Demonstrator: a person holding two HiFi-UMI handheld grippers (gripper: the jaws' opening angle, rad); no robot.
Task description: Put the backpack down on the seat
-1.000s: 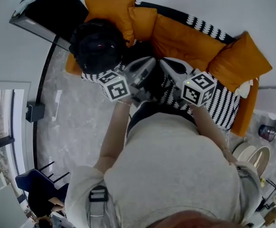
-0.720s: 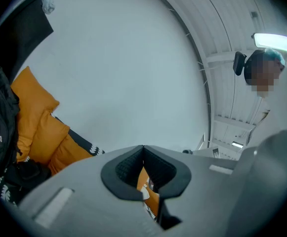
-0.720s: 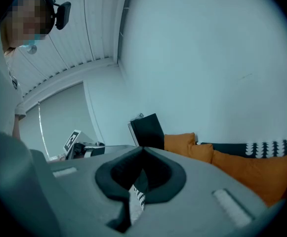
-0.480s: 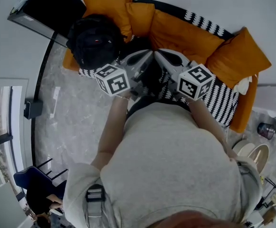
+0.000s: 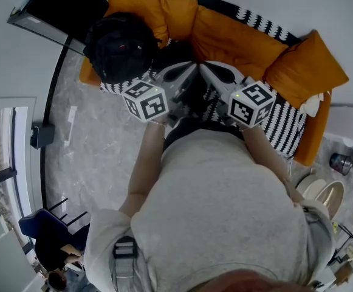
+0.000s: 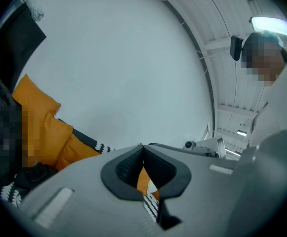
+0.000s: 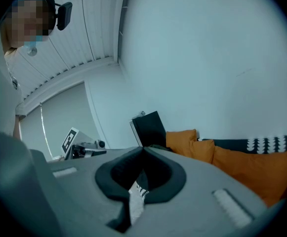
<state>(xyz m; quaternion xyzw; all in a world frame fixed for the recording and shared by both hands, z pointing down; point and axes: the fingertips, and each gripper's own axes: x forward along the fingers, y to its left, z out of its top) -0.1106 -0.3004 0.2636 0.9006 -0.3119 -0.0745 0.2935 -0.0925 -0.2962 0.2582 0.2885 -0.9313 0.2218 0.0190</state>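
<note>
Backpack (image 5: pixel 118 47), black, rounded (small red mark), on striped seat (image 5: pixel 285 132), left tool (image 6: pixel 142 147) and right tool (image 7: pixel 143 149) closed, empty.

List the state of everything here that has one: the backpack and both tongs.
backpack: lying on the end of the sofa seat, against an orange cushion, not held.
left tongs: shut, empty.
right tongs: shut, empty.
</note>
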